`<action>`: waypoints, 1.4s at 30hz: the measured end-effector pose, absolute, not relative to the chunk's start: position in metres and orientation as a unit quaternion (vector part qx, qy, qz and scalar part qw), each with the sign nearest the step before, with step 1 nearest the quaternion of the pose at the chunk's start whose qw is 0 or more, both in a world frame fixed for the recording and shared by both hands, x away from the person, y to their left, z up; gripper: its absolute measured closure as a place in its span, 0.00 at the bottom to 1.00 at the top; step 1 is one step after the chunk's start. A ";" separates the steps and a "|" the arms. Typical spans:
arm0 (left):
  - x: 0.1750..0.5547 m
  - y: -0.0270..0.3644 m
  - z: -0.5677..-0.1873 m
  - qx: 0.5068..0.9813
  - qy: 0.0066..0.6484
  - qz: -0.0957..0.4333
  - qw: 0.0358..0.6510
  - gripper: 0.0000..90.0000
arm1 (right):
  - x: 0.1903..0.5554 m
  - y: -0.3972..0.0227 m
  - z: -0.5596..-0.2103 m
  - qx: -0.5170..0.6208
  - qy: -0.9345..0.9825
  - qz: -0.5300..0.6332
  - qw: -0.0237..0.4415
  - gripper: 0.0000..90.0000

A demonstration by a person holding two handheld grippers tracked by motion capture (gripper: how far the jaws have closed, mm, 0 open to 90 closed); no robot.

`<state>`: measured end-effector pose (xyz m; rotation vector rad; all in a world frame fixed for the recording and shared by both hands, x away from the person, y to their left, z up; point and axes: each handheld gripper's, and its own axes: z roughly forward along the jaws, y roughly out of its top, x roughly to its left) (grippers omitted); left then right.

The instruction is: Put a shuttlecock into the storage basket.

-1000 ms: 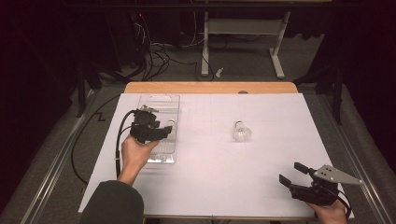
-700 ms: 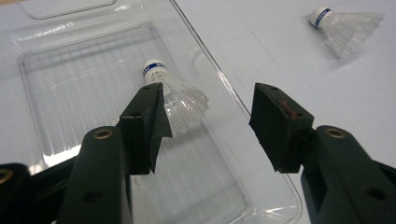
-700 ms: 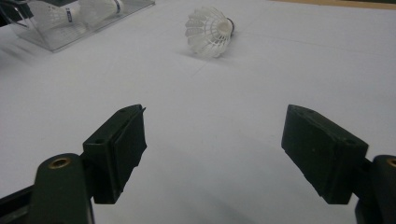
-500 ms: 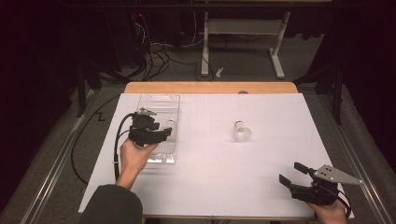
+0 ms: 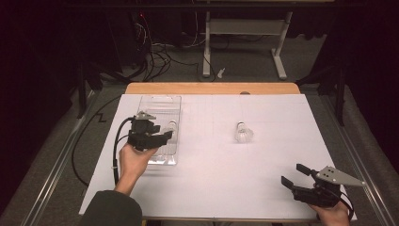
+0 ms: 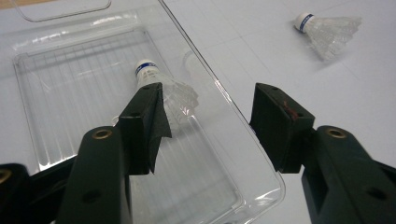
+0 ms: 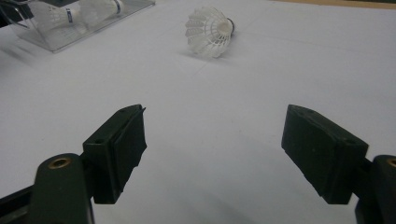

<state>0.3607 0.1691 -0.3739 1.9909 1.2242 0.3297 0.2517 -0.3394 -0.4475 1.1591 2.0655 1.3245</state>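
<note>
High view, layout: we see a clear plastic tray (image 5: 160, 101) at the left of the white table sheet (image 5: 211, 179), our left gripper (image 5: 165, 135) over it, and our right gripper (image 5: 295, 175) resting near the sheet's front right corner.
Shuttlecock in the tray, look: in the left gripper view we make out a white shuttlecock (image 6: 161, 88) with a rounded white cork, a blue band just below it and a translucent ribbed skirt.
Shuttlecock in the tray, place: it lies on the ribbed floor of the tray (image 6: 60, 88), close to the tray's long wall, just past our left gripper (image 6: 208, 114).
Shuttlecock in the tray, axis: it lies on its side; in the left gripper view the cork points away from the jaws and the skirt opens toward them.
Left gripper, state: jaws stand wide apart with nothing between the pads; one jaw hangs over the tray, the other over the sheet.
Second shuttlecock: another one (image 5: 243, 133) lies on the bare sheet, well apart from both grippers.
Right gripper, state: in the right gripper view our right gripper (image 7: 212, 144) is spread wide and empty over bare sheet.
View differences: the right gripper view shows the second shuttlecock (image 7: 208, 30) from the skirt side, feathers fanned toward us; the high view gives it as a pale blur (image 5: 171, 126) in the tray beside the jaws.
</note>
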 end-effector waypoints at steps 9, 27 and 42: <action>0.352 0.172 -0.375 0.776 0.474 0.134 0.394 0.50 | 0.252 -0.339 -0.448 0.417 0.744 0.477 0.213 0.24; 0.339 0.172 -0.379 0.772 0.466 0.142 0.409 0.49 | 0.252 -0.339 -0.447 0.419 0.743 0.477 0.212 0.24; 0.330 0.174 -0.384 0.767 0.465 0.142 0.419 0.49 | 0.253 -0.340 -0.448 0.421 0.741 0.478 0.211 0.24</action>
